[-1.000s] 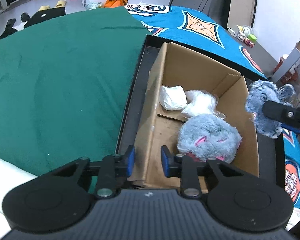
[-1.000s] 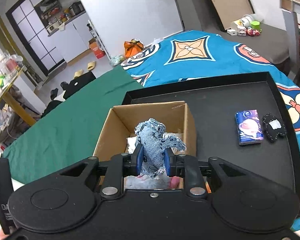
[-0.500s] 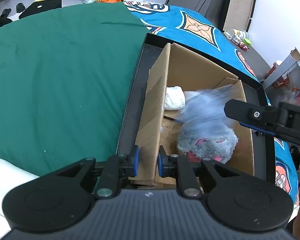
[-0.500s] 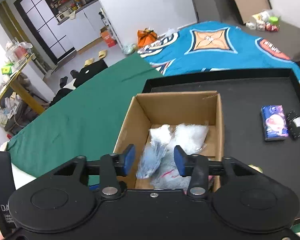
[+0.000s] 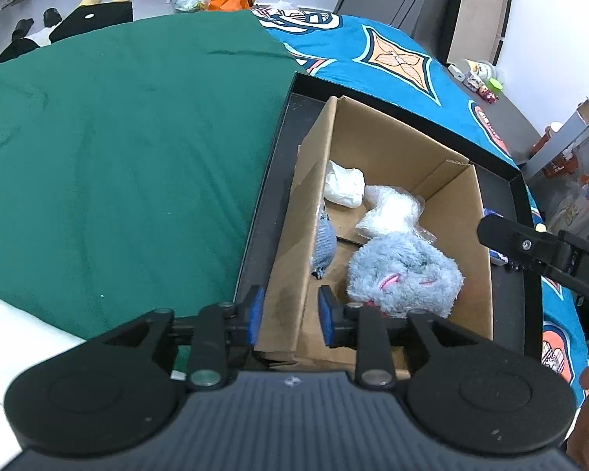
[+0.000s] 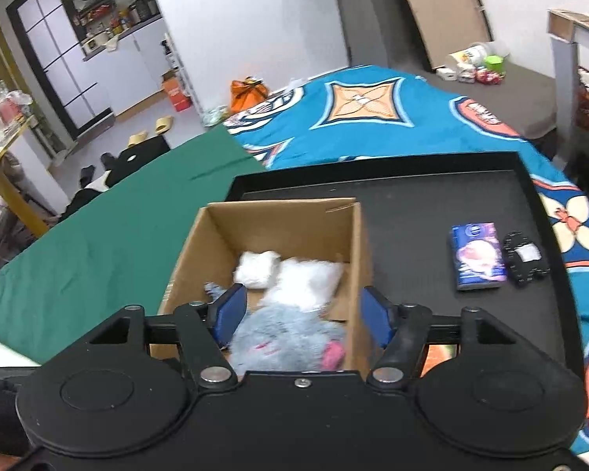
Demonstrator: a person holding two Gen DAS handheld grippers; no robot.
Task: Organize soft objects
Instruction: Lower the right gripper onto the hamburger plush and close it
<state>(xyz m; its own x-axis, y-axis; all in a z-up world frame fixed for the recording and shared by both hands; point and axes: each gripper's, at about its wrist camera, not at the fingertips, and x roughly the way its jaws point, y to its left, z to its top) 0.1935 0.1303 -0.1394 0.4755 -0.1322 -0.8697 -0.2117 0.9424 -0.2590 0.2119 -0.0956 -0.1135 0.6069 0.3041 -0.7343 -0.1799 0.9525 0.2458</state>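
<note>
Denim scrap (image 5: 326, 245) no longer in right gripper (image 6: 300, 316), now lying inside cardboard box (image 5: 467, 251) against its left wall, right jaws opening wide and empty, left gripper (image 5: 288, 316) easing apart astride box wall

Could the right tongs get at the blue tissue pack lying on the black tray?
Probably yes. The blue tissue pack lies uncovered on the black tray, outside the cardboard box, and the right tongs have just opened with nothing between them.

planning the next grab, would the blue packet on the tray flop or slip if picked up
The blue packet looks flat and boxy, so it probably keeps its shape. Its glossy wrap may slip a little between fingers. Lying flat on the tray, it likely slides rather than rolls if pushed.
</note>
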